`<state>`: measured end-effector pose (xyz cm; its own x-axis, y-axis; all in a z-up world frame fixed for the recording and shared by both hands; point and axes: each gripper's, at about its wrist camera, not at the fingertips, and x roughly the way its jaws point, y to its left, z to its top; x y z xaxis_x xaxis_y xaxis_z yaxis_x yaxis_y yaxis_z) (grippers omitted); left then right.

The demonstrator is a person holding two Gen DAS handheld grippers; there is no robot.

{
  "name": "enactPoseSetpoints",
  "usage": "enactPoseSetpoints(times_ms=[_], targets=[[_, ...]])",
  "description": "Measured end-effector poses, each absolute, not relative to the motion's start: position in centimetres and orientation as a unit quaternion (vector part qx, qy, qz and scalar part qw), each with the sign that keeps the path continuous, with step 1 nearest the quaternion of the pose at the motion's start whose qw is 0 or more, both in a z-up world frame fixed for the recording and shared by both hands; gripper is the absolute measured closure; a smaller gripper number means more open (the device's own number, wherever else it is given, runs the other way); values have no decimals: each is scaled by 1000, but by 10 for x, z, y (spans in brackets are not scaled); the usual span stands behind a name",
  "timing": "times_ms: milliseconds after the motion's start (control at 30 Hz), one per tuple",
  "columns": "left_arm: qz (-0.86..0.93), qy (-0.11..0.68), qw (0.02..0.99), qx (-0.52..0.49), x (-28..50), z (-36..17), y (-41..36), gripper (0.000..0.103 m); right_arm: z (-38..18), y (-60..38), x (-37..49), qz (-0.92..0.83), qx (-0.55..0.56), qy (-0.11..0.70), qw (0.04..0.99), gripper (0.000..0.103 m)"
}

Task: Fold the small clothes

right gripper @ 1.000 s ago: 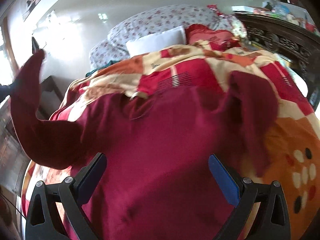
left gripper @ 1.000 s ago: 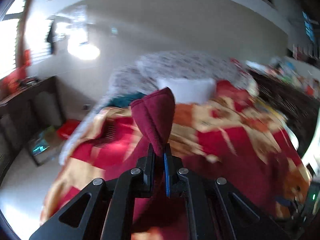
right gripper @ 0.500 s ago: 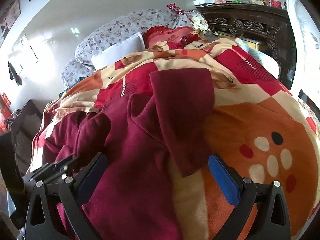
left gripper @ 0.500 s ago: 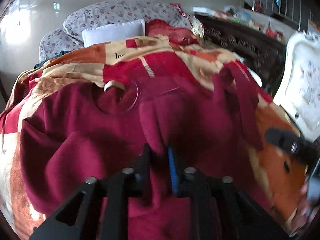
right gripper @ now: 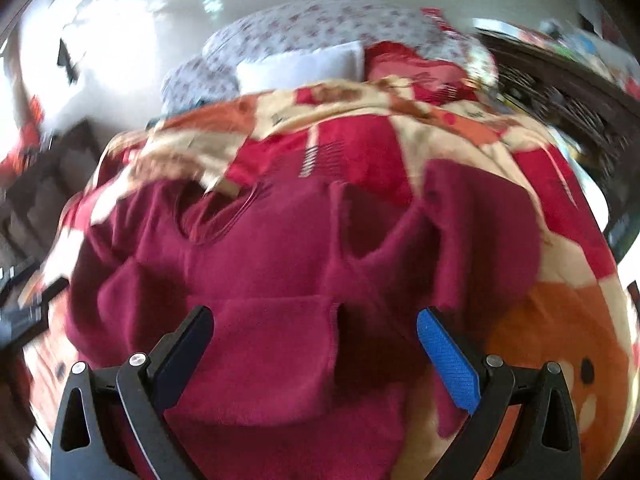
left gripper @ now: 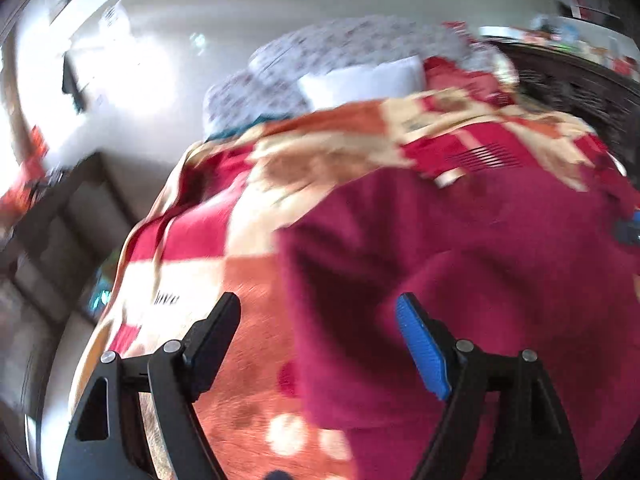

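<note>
Hovering spread over the maroon sweater (right gripper: 272,280), both hand-held grippers (left gripper: 320,320) (right gripper: 316,336) grip nothing; blanket lettering (left gripper: 168,299) unreadable.

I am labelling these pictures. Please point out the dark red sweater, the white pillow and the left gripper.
sweater (right gripper: 280,280), right wrist view, on the chest.
white pillow (right gripper: 300,66), right wrist view, on its front face.
left gripper (left gripper: 318,332), left wrist view, midway between its open fingertips.

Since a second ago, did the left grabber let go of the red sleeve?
Yes. The left gripper pinched the sleeve up in front of the white pillow; its jaws have just been opening, and the maroon sweater lies on the blanket.
</note>
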<state>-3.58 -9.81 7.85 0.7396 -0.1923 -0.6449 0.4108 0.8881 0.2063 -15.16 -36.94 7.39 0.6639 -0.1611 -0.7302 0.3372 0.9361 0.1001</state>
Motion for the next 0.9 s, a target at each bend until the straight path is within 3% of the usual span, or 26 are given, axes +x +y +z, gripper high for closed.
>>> enactPoseSetpoints(times_ms=[333,433,533,567,633,667,733,900], targets=[[-178,335,912,158,-10,69,-73,23,45,-343,-109,-28,-72,415,907,1],[-187,336,910,156,1,74,-72,18,35,-343,-100,6,-122,429,895,1],[-181,357,906,135,14,71,-70,18,25,-343,-100,30,-140,435,889,10],[-182,362,905,127,15,70,-68,18,25,-344,-102,32,-142,430,891,24],[-181,371,904,112,17,66,-66,18,31,-353,-108,18,-134,420,897,66],[-180,373,904,110,18,64,-67,18,36,-361,-110,30,-104,424,899,99],[-177,373,904,109,17,63,-69,18,40,-367,-112,38,-67,430,899,99],[-184,364,907,105,13,67,-72,18,50,-354,-120,40,-109,399,910,93]])
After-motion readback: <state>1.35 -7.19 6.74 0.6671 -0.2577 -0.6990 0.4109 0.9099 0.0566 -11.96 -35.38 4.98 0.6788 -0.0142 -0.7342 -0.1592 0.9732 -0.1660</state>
